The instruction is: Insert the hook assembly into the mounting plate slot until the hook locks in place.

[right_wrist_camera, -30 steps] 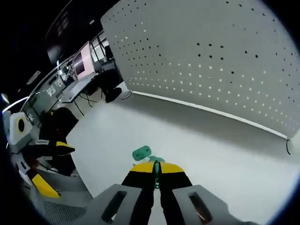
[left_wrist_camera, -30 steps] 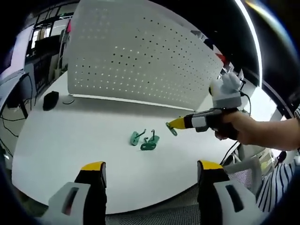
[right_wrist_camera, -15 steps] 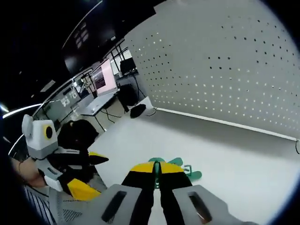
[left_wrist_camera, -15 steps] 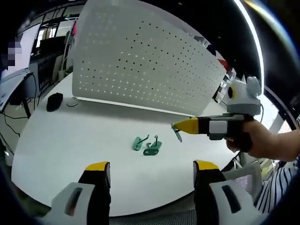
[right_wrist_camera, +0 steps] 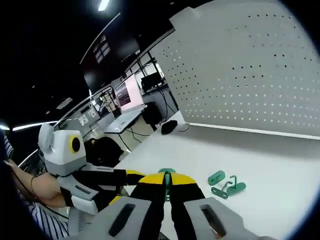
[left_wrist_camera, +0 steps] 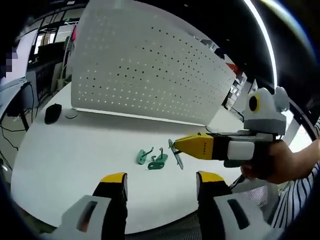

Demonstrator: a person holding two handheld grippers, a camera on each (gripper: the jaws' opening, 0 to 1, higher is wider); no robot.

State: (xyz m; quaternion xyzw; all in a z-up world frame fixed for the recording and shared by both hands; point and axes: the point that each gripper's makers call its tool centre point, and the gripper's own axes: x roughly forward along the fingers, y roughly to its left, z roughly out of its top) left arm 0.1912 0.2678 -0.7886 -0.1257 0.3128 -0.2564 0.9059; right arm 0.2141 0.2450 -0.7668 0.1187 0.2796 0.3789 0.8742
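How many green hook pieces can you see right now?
3. Two green pieces lie side by side on the white table, one left of the other in the left gripper view. A third is clamped in the right gripper, held above the table. More may be hidden.

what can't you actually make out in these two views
- Green piece in the right gripper, right gripper view: the shut jaws cover it except a thin edge, so its shape is unclear.
- Two green hooks on the table, left gripper view: too small to tell whether they touch.
- Pegboard: no mounting slot can be picked out among its holes.
- Left gripper: jaws open, bases cut off by the bottom edge.
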